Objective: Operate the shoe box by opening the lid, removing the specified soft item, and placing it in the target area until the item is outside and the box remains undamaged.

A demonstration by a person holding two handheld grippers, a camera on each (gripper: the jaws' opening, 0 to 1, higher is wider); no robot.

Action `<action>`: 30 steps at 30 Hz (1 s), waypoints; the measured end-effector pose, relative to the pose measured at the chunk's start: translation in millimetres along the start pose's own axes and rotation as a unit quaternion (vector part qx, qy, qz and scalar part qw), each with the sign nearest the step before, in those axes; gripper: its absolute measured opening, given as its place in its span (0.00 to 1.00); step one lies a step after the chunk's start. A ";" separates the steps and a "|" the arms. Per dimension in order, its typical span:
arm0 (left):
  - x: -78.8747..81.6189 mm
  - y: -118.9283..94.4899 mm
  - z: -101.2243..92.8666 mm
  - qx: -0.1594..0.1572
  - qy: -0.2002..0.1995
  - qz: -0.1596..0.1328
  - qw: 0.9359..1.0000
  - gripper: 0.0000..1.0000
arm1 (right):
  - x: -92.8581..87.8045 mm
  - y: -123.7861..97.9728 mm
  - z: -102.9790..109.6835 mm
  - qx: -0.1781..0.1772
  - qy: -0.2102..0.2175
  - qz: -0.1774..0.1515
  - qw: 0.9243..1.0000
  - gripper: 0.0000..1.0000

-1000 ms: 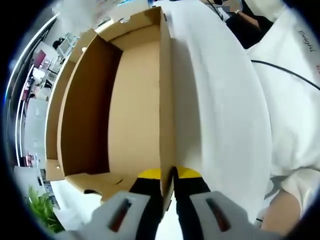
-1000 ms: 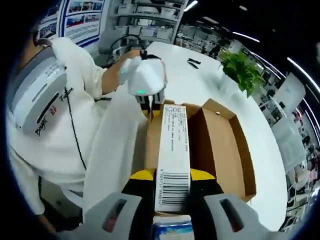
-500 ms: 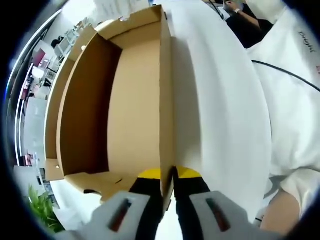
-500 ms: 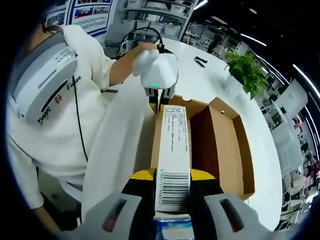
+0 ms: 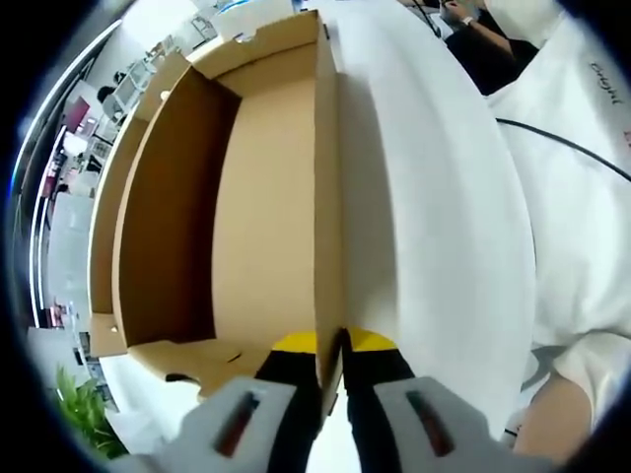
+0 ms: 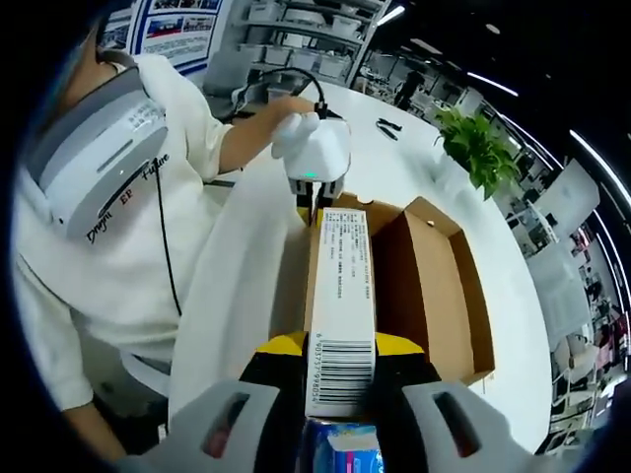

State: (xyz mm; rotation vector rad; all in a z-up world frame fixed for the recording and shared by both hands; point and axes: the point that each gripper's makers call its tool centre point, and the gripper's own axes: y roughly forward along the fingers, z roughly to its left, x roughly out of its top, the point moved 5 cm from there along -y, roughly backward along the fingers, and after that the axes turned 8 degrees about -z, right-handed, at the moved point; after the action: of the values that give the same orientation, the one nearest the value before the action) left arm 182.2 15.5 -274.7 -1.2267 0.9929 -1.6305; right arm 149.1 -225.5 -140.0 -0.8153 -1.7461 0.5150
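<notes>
Left gripper view: both grippers' jaws pinch the shoe box (image 5: 266,197) walls.

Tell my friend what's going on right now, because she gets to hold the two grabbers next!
Left gripper: shut on the cardboard box's thin side wall.
Right gripper: shut on the opposite end wall, the one with the white barcode label.
The box sits on the white table, open, with no soft item visible inside.
Done: the lid is open.
Left: find the soft item, take it out, place it in the target area, and grip gently so the walls do not bend.
</notes>
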 end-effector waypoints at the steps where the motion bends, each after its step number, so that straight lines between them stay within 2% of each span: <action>1: -0.2 -0.1 -0.2 0.001 0.002 -0.001 1.000 0.06 | -1.2 -1.5 2.6 0.004 0.005 -0.001 1.000 0.22; 7: -0.7 -0.2 0.2 0.001 0.000 -0.001 1.000 0.06 | -2.2 -3.3 1.7 -0.005 0.005 -0.003 1.000 0.22; 14: -1.1 -0.2 0.0 0.004 0.001 -0.003 1.000 0.06 | -8.3 -6.4 16.2 0.023 0.008 0.019 1.000 0.22; 19: -1.2 -0.2 0.1 0.001 0.001 -0.002 1.000 0.06 | -16.6 -14.4 19.4 -0.001 0.015 0.019 1.000 0.22; 23: -1.2 0.0 0.8 -0.004 -0.001 0.001 1.000 0.06 | -25.4 -21.6 26.9 -0.008 0.018 0.019 1.000 0.22; 30: -0.7 0.1 0.4 0.001 0.002 -0.003 1.000 0.06 | -42.9 -45.3 37.6 -0.034 0.024 0.039 0.998 0.22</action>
State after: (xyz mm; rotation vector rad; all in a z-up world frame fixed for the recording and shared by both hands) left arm 182.7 16.1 -275.0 -1.2255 0.9906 -1.6387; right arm 108.8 -285.6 -148.5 -0.9393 -1.7005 0.4854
